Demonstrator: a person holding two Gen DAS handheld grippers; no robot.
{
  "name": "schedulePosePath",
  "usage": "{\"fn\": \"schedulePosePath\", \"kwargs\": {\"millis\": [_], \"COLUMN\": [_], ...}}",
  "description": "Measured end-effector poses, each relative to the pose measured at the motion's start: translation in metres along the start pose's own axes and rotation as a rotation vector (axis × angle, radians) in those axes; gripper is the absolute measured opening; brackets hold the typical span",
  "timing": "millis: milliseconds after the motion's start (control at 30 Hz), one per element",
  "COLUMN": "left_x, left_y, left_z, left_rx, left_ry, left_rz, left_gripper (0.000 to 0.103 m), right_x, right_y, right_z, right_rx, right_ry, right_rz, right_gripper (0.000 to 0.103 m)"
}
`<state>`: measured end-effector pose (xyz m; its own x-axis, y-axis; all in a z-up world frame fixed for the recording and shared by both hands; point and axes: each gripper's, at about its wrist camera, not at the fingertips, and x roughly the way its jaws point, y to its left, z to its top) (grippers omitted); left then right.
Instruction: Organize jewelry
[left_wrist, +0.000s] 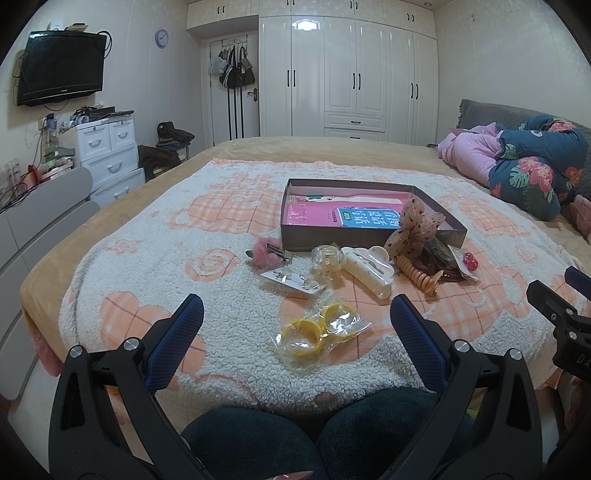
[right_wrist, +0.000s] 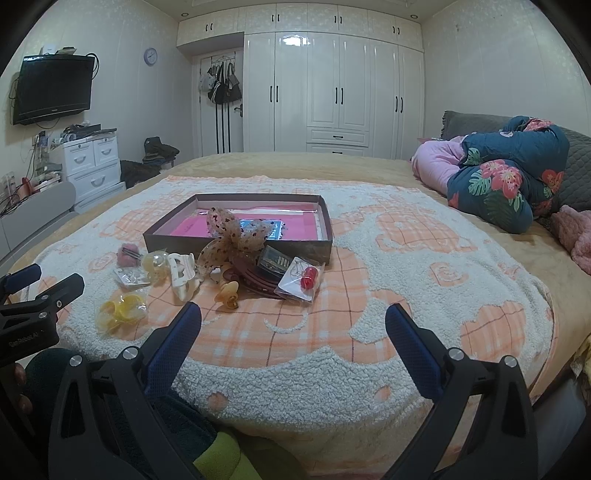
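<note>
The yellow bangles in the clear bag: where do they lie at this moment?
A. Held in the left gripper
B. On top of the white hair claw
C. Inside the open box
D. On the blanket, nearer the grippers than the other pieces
D. The yellow bangles lie in their bag on the blanket, between the spread fingers of the open left gripper and untouched, well short of the box and apart from the white hair claw.

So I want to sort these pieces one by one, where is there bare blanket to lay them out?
Free: the blanket right of the box, toward the floral quilt, and the strip before the right gripper. Also left of the pink fluffy clip. Crowded: the box's near edge, from the yellow bangles to the red bead packet.
</note>
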<state>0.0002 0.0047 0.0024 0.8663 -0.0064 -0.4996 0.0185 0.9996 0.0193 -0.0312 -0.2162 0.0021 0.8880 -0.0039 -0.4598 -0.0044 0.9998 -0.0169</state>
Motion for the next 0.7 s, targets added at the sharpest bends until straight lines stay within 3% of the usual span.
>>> {"fn": "schedulePosePath", "kwargs": {"millis": [700], "left_x": [-0.0022], "left_y": [0.0019], "left_z": [0.0044], "left_rx": [-0.02], "left_ry": [0.002], "left_rz": [-0.004], "left_gripper": [0.093], "right_x": [-0.0002], "right_y": [0.0001], "right_z": [0.0004], "right_rx": [-0.01], "right_ry": [0.0], "right_rz": [0.019], "right_gripper": [0.097]}}
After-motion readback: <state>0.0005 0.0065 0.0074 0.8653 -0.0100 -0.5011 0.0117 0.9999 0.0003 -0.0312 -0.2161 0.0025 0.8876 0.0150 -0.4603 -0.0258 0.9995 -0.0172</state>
